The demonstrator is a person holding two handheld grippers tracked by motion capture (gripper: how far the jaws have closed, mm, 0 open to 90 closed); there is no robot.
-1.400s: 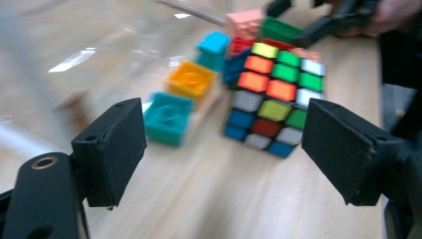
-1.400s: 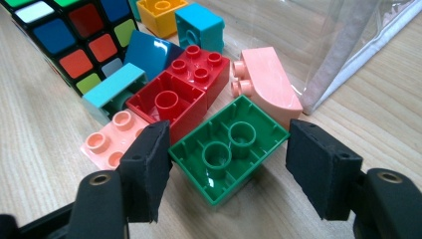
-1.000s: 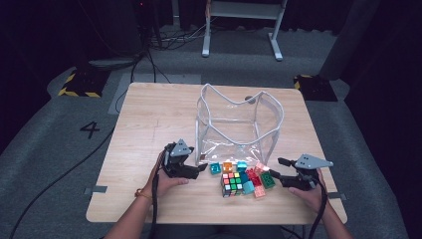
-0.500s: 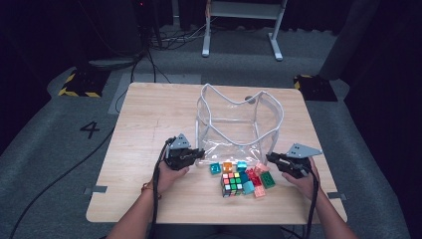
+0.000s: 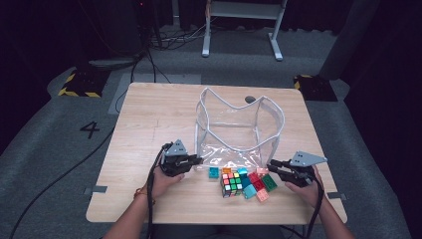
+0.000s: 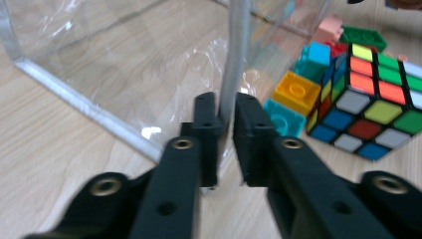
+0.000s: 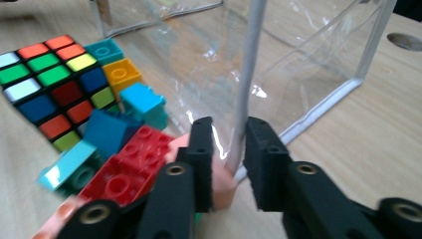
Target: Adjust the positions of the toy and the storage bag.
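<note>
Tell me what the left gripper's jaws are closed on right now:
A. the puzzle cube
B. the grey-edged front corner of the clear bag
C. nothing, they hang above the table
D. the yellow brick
B. In the left gripper view the left gripper has its pads pressed on the grey corner strip of the clear bag, while the puzzle cube and the yellow brick lie apart to one side.

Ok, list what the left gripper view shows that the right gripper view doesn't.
Left gripper view: the left gripper shut on a grey corner strip of the clear bag, and a green brick. Right gripper view: the right gripper shut on another corner strip, a dark blue brick, and the table's round hole. Both: the clear bag, the puzzle cube, the orange brick.
</note>
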